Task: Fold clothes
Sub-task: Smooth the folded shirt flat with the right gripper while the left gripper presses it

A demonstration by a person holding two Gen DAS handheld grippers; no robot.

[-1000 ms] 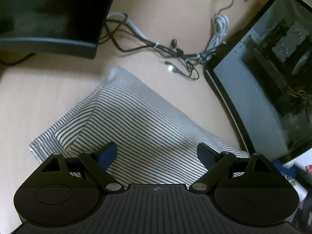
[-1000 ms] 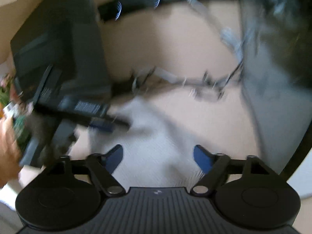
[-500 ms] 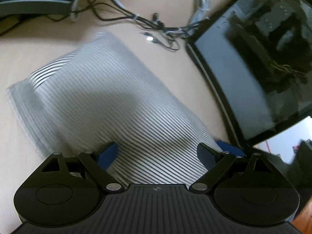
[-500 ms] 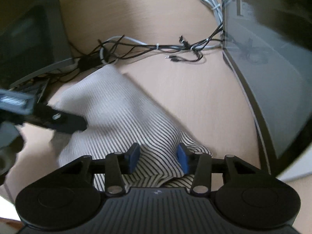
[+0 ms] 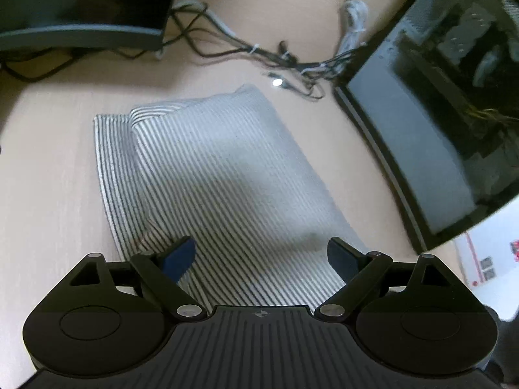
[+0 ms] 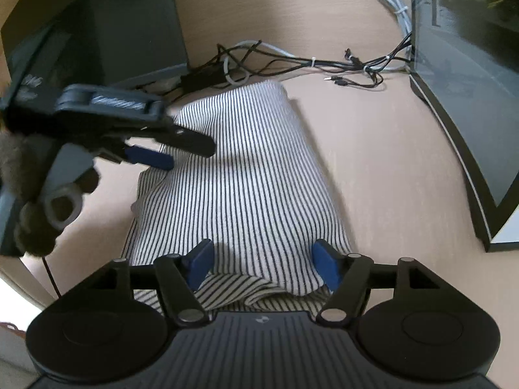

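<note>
Pale wood desk [image 5: 48, 194] under both cameras. Far left: dark monitor base [image 5: 81, 32]. Striped shirt [image 5: 220, 175], folded into long strip, lies mid-desk, running from near cable tangle [image 5: 259, 55] toward cameras. Left gripper [image 5: 261, 256] hovers over near end of shirt, fingers wide apart, holding nothing. Right gripper [image 6: 262, 264] low over shirt's near edge, fingers apart, cloth bunched between them, not pinched. Right side: glass-sided computer case [image 5: 438, 129], near shirt but not touching.
</note>
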